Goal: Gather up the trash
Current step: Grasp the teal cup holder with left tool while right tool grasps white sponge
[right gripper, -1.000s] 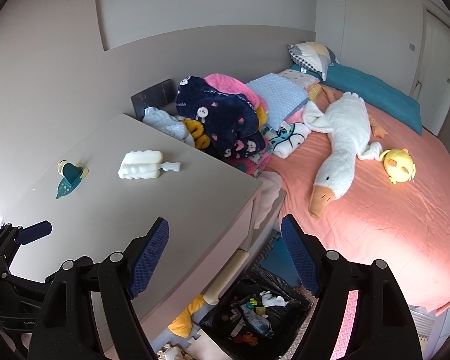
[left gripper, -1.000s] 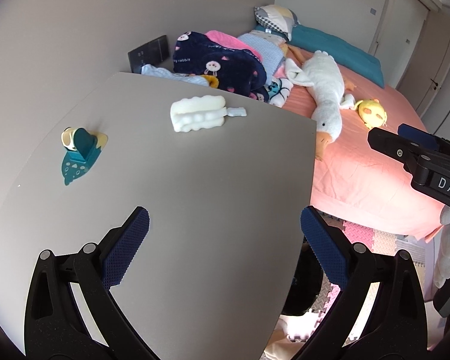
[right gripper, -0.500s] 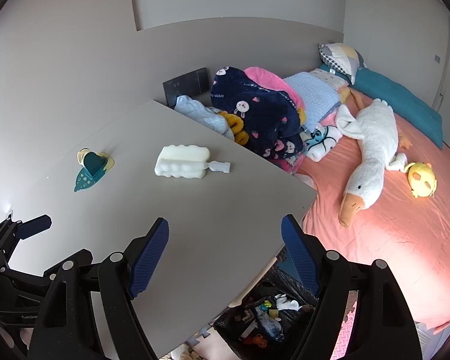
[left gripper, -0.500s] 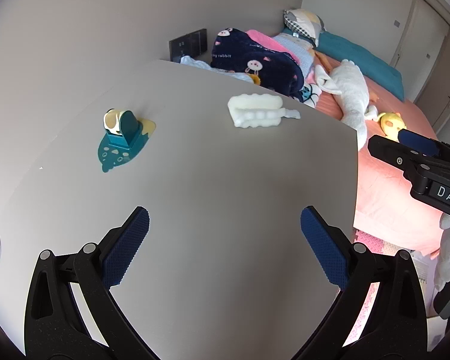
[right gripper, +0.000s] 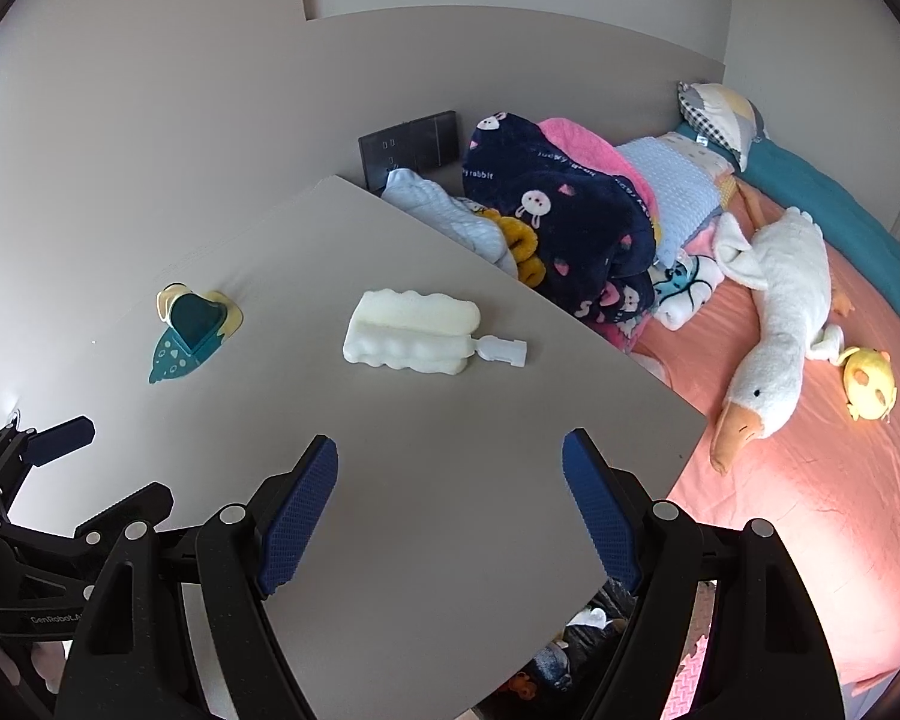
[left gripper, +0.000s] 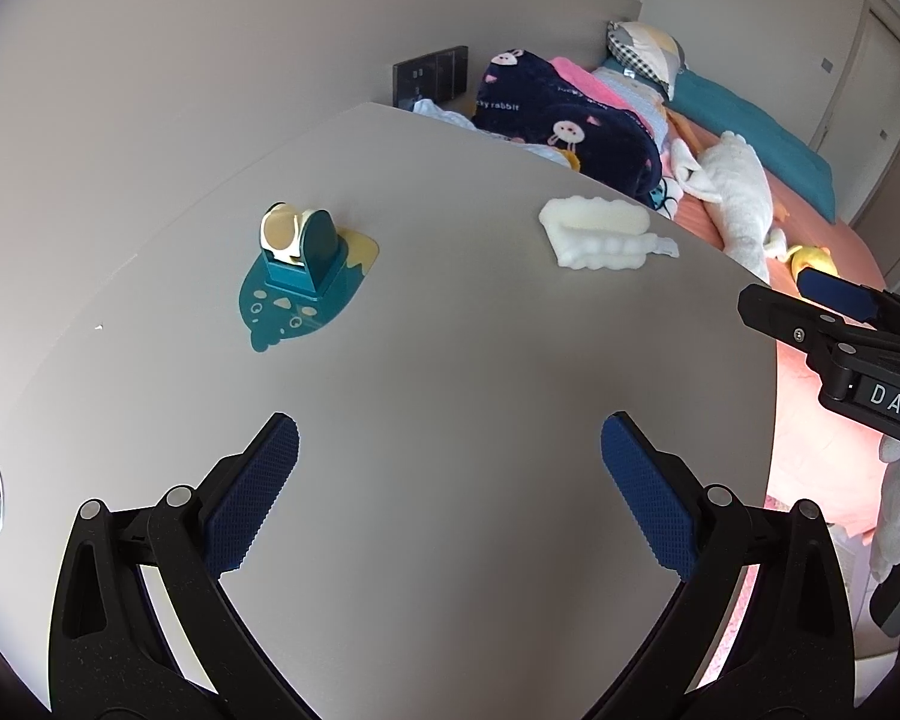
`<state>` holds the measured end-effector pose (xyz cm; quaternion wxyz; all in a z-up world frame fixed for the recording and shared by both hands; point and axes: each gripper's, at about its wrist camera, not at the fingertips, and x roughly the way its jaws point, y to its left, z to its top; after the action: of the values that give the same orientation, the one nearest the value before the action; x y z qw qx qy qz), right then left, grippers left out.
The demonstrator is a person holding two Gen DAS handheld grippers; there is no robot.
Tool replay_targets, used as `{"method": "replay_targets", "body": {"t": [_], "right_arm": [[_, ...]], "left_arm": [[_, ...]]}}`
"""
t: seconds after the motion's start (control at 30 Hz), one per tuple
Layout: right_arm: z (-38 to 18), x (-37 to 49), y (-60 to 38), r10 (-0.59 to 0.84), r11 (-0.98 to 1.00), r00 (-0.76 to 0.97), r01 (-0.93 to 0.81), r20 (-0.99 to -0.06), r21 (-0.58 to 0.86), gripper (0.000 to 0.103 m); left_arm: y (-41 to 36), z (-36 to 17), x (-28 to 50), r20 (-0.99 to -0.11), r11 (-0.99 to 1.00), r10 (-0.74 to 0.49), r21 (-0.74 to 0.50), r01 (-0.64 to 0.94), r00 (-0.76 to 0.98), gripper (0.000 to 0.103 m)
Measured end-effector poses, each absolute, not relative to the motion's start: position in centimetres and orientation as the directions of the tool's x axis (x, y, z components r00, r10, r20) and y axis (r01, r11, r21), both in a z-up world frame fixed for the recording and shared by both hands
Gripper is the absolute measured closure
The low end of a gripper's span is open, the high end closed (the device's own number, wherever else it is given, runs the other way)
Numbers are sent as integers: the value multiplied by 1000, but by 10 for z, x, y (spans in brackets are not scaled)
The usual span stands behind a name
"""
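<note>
A white foam sponge head with a plastic stub [right gripper: 411,331] lies on the grey table [right gripper: 450,450]; it also shows in the left wrist view [left gripper: 600,232]. A teal and yellow holder [left gripper: 306,264] stands at the table's left, also in the right wrist view [right gripper: 191,324]. My left gripper [left gripper: 449,492] is open and empty above the table's near part. My right gripper [right gripper: 450,504] is open and empty, nearer than the sponge. A black trash bag [right gripper: 576,642] with litter shows partly below the table's front edge.
A bed [right gripper: 810,480] with a pink sheet lies to the right, with a white goose toy [right gripper: 774,324], a yellow plush [right gripper: 867,390] and piled blankets [right gripper: 564,210]. A dark socket panel [right gripper: 408,147] is on the wall behind the table.
Both grippers have swung left and forward over the table. The sponge and the holder look nearer and more central. The trash bag has slid mostly out of the right wrist view.
</note>
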<state>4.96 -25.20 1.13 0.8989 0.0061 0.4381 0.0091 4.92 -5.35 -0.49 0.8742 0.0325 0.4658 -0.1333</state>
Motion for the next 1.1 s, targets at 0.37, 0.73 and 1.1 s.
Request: {"method": "replay_targets", "body": {"t": [0.37, 0.73, 1.1], "right_arm": [[-6, 97, -235, 25, 996, 589, -83, -808, -30, 25], [-34, 145, -220, 6, 983, 547, -158, -837, -96, 25], [-47, 173, -219, 28, 962, 544, -244, -838, -126, 22]], "left_arm": [[-37, -12, 88, -820, 974, -161, -41, 223, 550, 5], [-14, -31, 134, -842, 983, -119, -24, 184, 527, 5], [-3, -40, 174, -842, 983, -129, -40, 177, 524, 14]]}}
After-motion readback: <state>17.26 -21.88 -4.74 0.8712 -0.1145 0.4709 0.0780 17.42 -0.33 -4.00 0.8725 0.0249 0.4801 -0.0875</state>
